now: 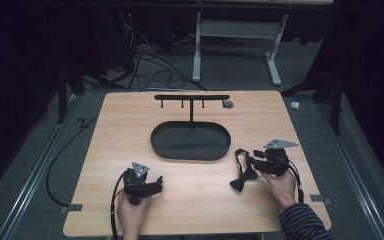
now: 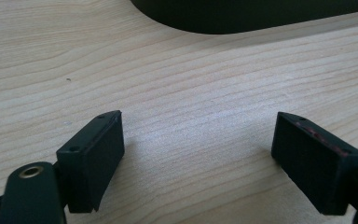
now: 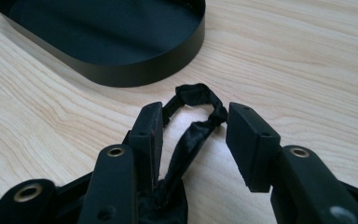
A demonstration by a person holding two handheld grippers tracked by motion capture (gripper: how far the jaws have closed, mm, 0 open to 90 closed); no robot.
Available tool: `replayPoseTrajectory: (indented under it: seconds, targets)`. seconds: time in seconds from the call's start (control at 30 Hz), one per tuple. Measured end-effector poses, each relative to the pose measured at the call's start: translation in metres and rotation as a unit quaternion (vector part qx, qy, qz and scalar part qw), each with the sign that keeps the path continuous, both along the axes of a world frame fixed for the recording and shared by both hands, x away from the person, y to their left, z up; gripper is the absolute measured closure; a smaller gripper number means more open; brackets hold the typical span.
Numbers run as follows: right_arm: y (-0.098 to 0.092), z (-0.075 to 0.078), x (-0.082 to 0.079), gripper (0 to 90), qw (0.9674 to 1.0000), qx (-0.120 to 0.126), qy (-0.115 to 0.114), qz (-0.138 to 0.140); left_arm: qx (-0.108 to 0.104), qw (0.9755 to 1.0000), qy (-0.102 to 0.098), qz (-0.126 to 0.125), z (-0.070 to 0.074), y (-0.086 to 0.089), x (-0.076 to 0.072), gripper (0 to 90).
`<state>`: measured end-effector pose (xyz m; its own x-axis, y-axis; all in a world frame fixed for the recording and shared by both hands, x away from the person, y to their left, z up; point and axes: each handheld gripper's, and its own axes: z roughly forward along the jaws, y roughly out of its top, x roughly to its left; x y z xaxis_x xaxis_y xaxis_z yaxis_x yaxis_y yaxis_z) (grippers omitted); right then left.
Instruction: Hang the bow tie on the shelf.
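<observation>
While wooden table (image 1: 190,190) is viewed from above, black oval tray (image 1: 190,141) is seen at centre, with T-shaped hook stand (image 1: 191,98) rising at tray's far edge. Left gripper (image 2: 198,144) is held near tray's near-left side, jaws spread wide, nothing between them. Black bow tie (image 1: 244,176) is laid on table at tray's near-right side. Right gripper (image 3: 193,128) is released, jaws apart, bow-tie strap (image 3: 196,100) looped between them.

The table (image 1: 190,195) is finished in pale wood grain, and the oval tray (image 1: 190,141) and the hook rack (image 1: 191,97) are coloured black. The bow tie (image 1: 243,178) is black too, and the sleeve (image 1: 304,222) is striped dark and grey.
</observation>
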<state>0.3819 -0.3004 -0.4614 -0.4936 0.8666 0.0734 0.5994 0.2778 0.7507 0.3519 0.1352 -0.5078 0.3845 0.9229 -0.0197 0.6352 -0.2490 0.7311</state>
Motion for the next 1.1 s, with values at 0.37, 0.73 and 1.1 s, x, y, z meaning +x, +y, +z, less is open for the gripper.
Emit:
replayPoseTrajectory:
  seconds: [0.37,0.73,1.1]
  targets:
    - [0.004,-0.003,0.021,58.1,0.9999,0.007,0.013,-0.008,0.001,1.0000,0.001,-0.001,0.000,0.000,0.000,17.3]
    - [0.015,-0.009,0.039,59.1,0.9995,-0.004,0.028,-0.015,0.001,1.0000,0.001,-0.001,0.000,0.000,0.000,17.3]
    - [0.015,-0.020,0.048,59.1,0.9983,-0.015,0.051,-0.024,0.001,1.0000,0.001,-0.002,0.000,0.000,0.000,17.2]
